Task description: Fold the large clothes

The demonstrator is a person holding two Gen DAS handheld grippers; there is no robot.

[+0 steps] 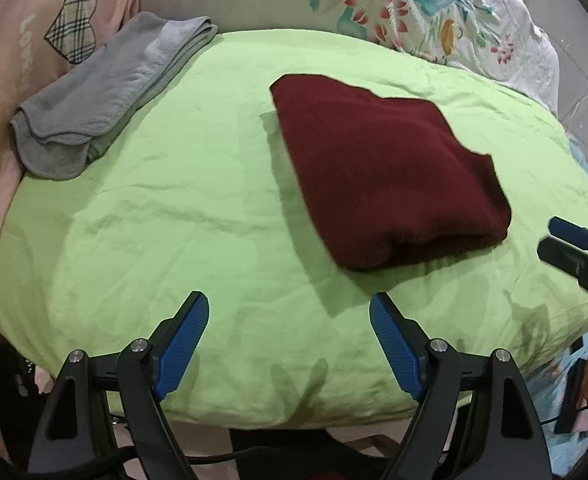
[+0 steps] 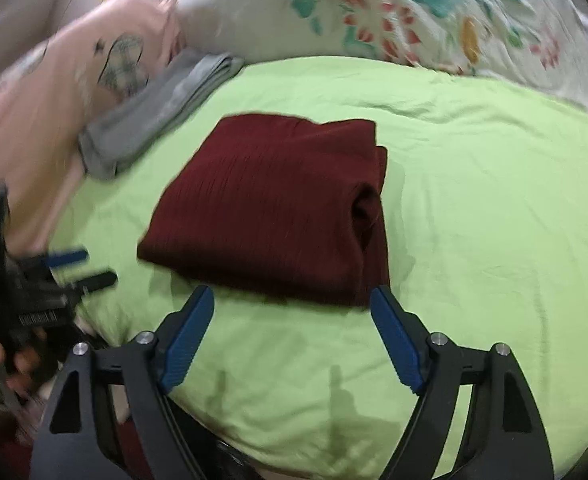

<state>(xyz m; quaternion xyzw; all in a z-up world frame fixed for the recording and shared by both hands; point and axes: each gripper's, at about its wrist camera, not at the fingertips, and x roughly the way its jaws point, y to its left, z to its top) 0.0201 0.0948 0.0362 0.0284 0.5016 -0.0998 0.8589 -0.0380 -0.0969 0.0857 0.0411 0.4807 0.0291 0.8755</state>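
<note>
Maroon garment [image 1: 386,168], folded, on green sheet [image 1: 173,240]; grey towel [image 1: 101,92] apart.

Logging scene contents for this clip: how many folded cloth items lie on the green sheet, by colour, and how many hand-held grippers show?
Maroon garment: 1, folded on the green sheet
Grey towel: 1, folded at the sheet's far left edge
Hand-held grippers: 2, left hand-held gripper and right hand-held gripper, both open, holding nothing
Total: 4
</note>
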